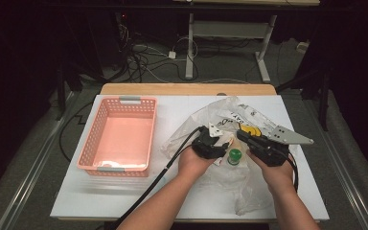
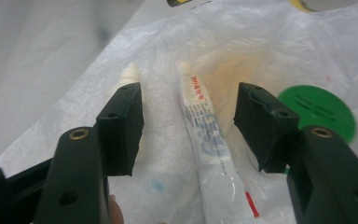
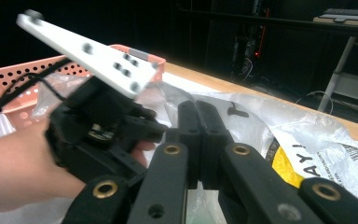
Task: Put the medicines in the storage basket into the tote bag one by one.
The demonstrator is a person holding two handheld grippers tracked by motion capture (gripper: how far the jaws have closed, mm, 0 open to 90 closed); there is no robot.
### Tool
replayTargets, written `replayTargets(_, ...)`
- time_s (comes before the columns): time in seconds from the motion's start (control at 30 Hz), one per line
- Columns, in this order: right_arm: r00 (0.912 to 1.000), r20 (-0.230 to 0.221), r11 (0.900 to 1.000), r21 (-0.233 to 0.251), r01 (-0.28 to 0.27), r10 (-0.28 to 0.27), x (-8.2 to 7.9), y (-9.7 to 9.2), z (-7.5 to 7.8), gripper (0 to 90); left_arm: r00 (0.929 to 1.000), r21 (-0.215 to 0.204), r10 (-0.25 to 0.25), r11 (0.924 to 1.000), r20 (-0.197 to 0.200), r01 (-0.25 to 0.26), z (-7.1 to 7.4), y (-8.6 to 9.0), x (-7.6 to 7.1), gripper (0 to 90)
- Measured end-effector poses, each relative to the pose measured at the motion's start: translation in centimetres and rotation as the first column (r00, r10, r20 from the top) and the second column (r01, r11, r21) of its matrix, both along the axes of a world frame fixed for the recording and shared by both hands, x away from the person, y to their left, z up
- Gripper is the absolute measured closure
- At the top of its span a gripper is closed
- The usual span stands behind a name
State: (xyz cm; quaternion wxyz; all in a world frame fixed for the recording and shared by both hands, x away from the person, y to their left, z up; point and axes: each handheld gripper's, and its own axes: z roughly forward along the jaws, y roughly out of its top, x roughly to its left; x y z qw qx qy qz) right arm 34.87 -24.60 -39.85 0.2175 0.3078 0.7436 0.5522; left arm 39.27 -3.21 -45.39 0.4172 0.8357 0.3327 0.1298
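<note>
Plastic bag (image 1: 235,143) lies crumpled across the right half of my white surface (image 1: 124,201), and both of my hands work at it. My left gripper (image 2: 189,116) sits at the bag's near left part with its jaws standing apart; nothing presses against the pads. Between them, in the left gripper view, a small white tube (image 2: 209,144) with red and blue print lies on the plastic, its capped end pointing away from me, clear of both pads. A second white nozzle (image 2: 129,72) pokes out just past the left jaw's tip. A green round lid (image 2: 319,112) lies under the film just beyond the right jaw; from above the same lid (image 1: 234,155) sits between my two hands.

My right gripper (image 3: 199,140) has its jaws pressed flat together. They lie against the bag's film, but I cannot tell whether any of it is pinched between them. In the right gripper view the left hand (image 3: 23,158) and its gripper sit just beside these jaws, with a yellow patch (image 3: 286,170) and black lettering on the bag to the right.

A pink basket (image 1: 120,136) stands on the left of the surface, well apart from the bag.
</note>
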Motion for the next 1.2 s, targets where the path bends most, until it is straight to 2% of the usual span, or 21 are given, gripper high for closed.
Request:
replayTargets(0.27,1.0000,-0.001,1.0000,-0.002,0.001,-0.001,-0.1,0.0,0.0,90.0,0.9984,-0.022,-0.051,0.9984,0.027,0.051,0.8,1.9,-3.0,41.1)
replayTargets(0.6,1.0000,-0.002,1.0000,-0.005,-0.006,0.006,-0.1,0.3,0.0,90.0,0.9953,-0.039,-0.093,0.9948,0.024,0.094,0.4,4.8,-7.8,38.0)
replayTargets(0.73,1.0000,0.002,1.0000,-0.007,-0.004,0.004,-0.2,0.3,0.0,90.0,0.9950,-0.056,-0.099,0.9934,0.013,0.100,0.4,6.4,-8.7,36.7)
replayTargets(0.87,1.0000,-0.004,0.9999,-0.007,-0.008,0.008,-0.3,0.3,-0.1,90.0,0.9969,-0.042,-0.078,0.9961,-0.002,0.078,0.0,8.2,-9.3,29.1)
replayTargets(0.93,1.0000,-0.003,0.9999,-0.012,-0.008,0.008,-0.2,0.4,-0.1,90.0,0.9969,-0.051,-0.075,0.9960,-0.023,0.073,-0.4,8.9,-9.7,24.2)
replayTargets(1.0,1.0000,-0.007,0.9999,-0.012,-0.007,0.007,-0.2,0.4,-0.2,90.0,0.9956,-0.032,-0.085,0.9960,-0.041,0.083,-1.0,9.1,-10.0,19.0)
replayTargets(1.07,0.9999,-0.007,0.9998,-0.017,-0.009,0.009,-0.2,0.4,-0.3,90.0,0.9955,0.000,-0.085,0.9964,-0.042,0.085,-1.6,9.0,-10.2,14.5)
replayTargets(1.1,1.0000,-0.006,0.9997,-0.022,-0.006,0.006,-0.2,0.4,-0.3,90.0,0.9953,0.010,-0.083,0.9964,-0.049,0.084,-2.0,8.9,-10.3,14.4)
replayTargets(1.13,0.9999,-0.011,0.9998,-0.021,-0.004,0.004,-0.3,0.4,-0.3,90.0,0.9945,0.030,-0.083,0.9959,-0.064,0.085,-2.4,8.8,-10.2,14.4)
replayTargets(1.2,0.9999,-0.015,0.9997,-0.024,-0.005,0.004,-0.3,0.4,-0.4,90.0,0.9901,0.070,-0.076,0.9940,-0.118,0.084,-3.2,8.3,-9.6,8.2)
